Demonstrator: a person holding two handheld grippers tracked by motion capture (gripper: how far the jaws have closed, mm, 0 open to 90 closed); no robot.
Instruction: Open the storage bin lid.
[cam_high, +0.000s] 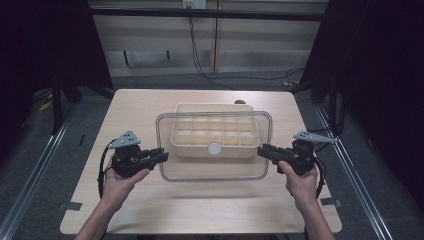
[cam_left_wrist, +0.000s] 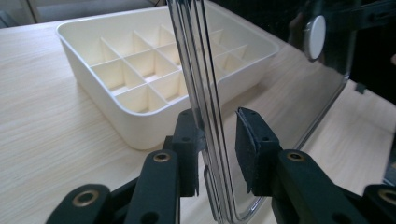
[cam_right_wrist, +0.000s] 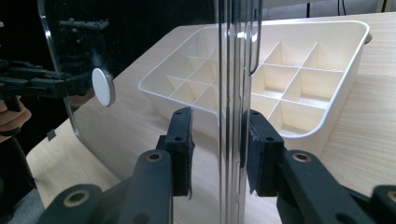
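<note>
Dark curtains flank a pale wood-grain bench with rounded corners, standing on grey floor; cables run along the rear wall.

Item 1: a cream plastic tray, rectangular with rounded corners, divided by thin walls into a grid of square compartments. It sits at the bench's centre, toward the far edge.

Item 2: a clear, rigid plastic lid, rectangular with rounded corners and a stepped rim, carrying a white round knob at its middle. It is held above the tray, overlapping the tray and reaching out toward the near edge.

Left gripper: jaws clamped on the lid's left edge. In the left gripper view the rim runs between the black pads, with a small gap showing at one pad.

Right gripper: jaws clamped on the lid's right edge; in the right gripper view the rim stands against one pad, the other slightly off.
</note>
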